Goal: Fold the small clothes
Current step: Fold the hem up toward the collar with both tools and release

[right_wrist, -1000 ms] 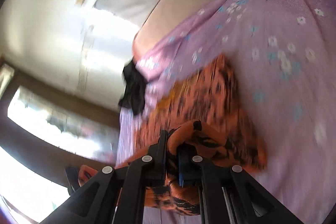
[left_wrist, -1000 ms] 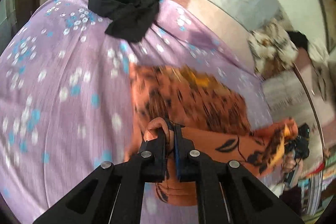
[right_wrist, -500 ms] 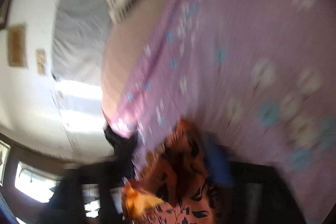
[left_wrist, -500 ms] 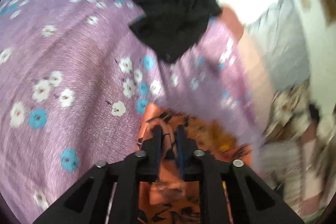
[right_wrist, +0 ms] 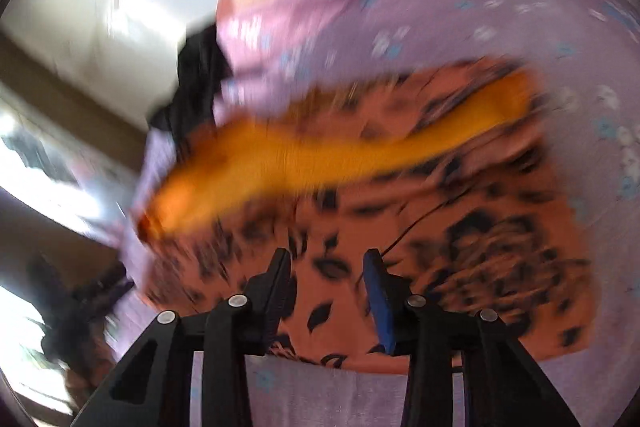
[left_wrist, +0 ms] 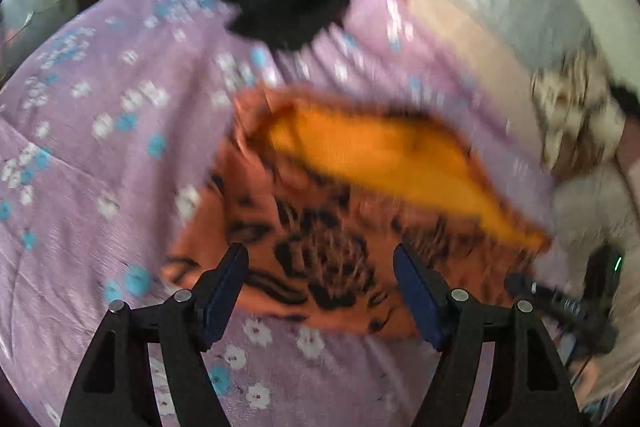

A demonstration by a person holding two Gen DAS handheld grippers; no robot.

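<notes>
An orange garment (left_wrist: 320, 227) with black print and a yellow band lies spread on the purple flowered bedspread (left_wrist: 100, 187). My left gripper (left_wrist: 320, 267) hovers over its near edge. Its jaws are opening wide and no cloth is pinched between them. In the right wrist view the same garment (right_wrist: 440, 227) fills the middle. My right gripper (right_wrist: 328, 267) is over its near hem, its jaws partly apart and closing, and the pads are not pressing on the fabric. Both views are blurred by motion.
A crumpled black garment (left_wrist: 288, 7) lies at the far edge of the bed, also at the left in the right wrist view as the black garment (right_wrist: 196, 83). A brown-and-white patterned cloth pile (left_wrist: 576, 115) and grey fabric sit to the right. The other gripper's dark body (left_wrist: 568, 307) shows at the lower right.
Both grippers were shut on bunched orange cloth a second ago. They have let go and pulled back, and the garment now lies spread flat with its yellow band showing.
</notes>
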